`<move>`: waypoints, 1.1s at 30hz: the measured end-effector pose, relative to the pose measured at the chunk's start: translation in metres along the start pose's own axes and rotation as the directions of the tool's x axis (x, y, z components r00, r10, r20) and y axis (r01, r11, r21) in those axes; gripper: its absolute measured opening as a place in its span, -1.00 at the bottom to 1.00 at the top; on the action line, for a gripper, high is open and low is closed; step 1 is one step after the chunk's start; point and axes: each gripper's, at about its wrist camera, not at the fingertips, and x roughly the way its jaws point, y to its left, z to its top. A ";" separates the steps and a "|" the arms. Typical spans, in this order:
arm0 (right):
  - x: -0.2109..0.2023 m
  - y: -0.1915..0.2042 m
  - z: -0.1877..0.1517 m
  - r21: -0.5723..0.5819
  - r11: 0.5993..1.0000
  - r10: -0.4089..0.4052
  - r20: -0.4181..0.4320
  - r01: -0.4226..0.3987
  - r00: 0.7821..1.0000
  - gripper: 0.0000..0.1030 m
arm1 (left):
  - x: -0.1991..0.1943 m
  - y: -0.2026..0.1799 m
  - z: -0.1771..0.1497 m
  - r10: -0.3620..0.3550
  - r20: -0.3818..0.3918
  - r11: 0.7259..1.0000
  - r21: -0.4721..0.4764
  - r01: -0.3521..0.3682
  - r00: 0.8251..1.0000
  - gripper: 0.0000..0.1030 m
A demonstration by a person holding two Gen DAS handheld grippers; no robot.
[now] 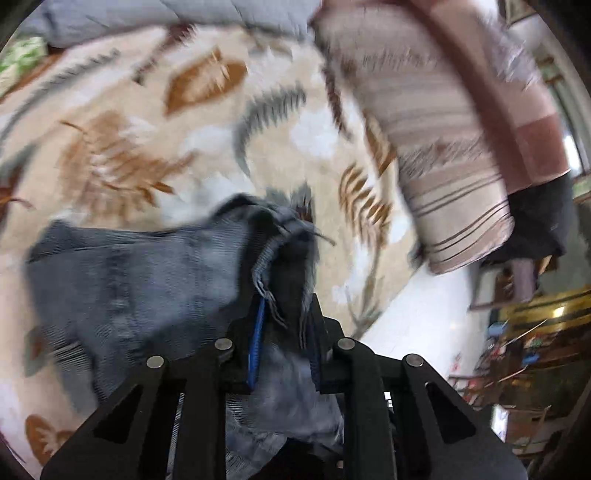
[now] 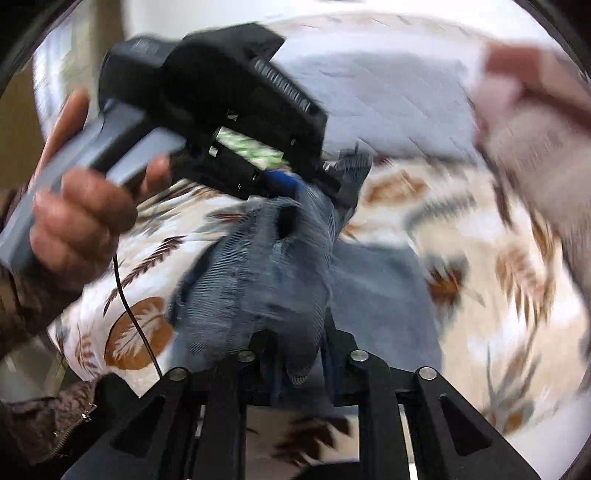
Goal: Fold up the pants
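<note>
The pants (image 1: 140, 273) are faded blue-grey denim with a frayed hem, lifted off a leaf-patterned bedspread (image 1: 155, 122). My left gripper (image 1: 284, 295) is shut on a bunched fold of the denim, which bulges up between its fingers. In the right wrist view my right gripper (image 2: 295, 354) is shut on another fold of the pants (image 2: 255, 280), and the cloth spans up to the left gripper (image 2: 314, 181) just beyond. A hand (image 2: 81, 206) grips the left gripper's grey handle. Both views are motion-blurred.
A striped pink and beige pillow (image 1: 443, 147) lies at the right of the bed, and a grey quilt (image 1: 159, 18) at its far edge. White floor (image 1: 417, 325) and cluttered furniture (image 1: 535, 354) show past the bed's right side. A thin black cable (image 2: 129, 306) hangs by the hand.
</note>
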 end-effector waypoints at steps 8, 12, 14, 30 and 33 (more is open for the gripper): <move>0.020 -0.083 -0.029 0.263 0.956 0.161 -0.098 -0.130 0.982 -0.55 | 0.046 -0.012 0.000 0.068 -0.093 0.996 -0.053 -0.073 0.993 -0.64; 0.008 -0.100 -0.023 0.326 0.921 0.246 -0.062 -0.214 0.967 -0.42 | -0.015 -0.009 -0.007 -0.034 -0.017 0.998 -0.046 0.033 0.999 -0.41; 0.000 -0.117 -0.014 0.392 0.877 0.295 0.014 -0.277 0.955 -0.21 | -0.059 0.004 -0.018 -0.046 0.093 0.998 -0.036 0.050 0.995 0.20; 0.124 -0.096 0.074 0.289 0.905 0.361 -0.130 -0.313 0.923 -0.44 | -0.048 0.154 -0.099 -0.102 0.176 0.881 -0.441 0.170 0.979 0.38; 0.103 -0.083 0.087 0.200 0.930 0.335 -0.119 -0.307 0.935 -0.92 | -0.057 0.126 -0.099 -0.037 0.212 0.917 -0.382 0.118 0.977 0.38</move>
